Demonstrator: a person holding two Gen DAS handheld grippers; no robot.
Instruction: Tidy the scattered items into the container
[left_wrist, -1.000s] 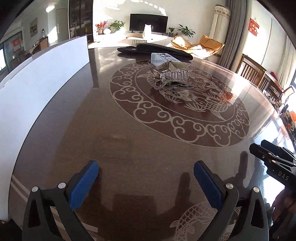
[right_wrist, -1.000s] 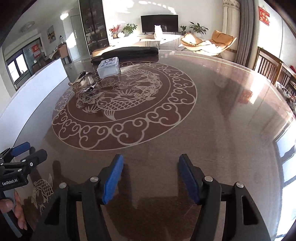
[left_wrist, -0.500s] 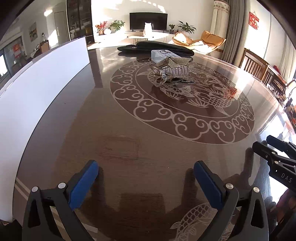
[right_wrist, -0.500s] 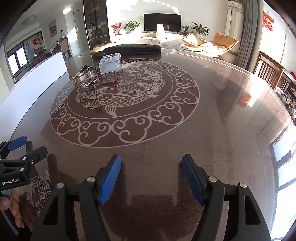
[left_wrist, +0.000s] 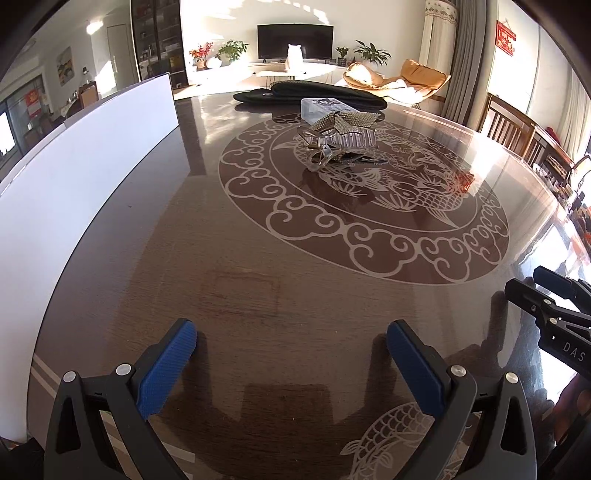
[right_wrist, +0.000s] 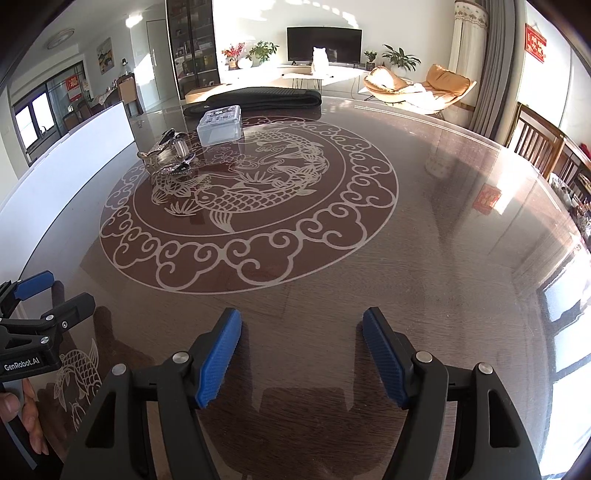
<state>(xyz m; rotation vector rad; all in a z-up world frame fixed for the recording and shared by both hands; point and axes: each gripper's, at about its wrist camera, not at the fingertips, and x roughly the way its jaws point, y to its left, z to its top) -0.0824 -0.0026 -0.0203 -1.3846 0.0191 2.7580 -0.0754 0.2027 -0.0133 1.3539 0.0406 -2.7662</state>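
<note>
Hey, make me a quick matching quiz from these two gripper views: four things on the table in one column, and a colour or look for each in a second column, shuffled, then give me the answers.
Things
1. storage box
2. hair clips
3. long padded case
4. upright board along the table edge

Looks
A. black
B. plain white
C. clear plastic, with its lid on
D. glittery and see-through, in a small pile

Pairs: 1-C, 2-D, 3-A, 4-B
</note>
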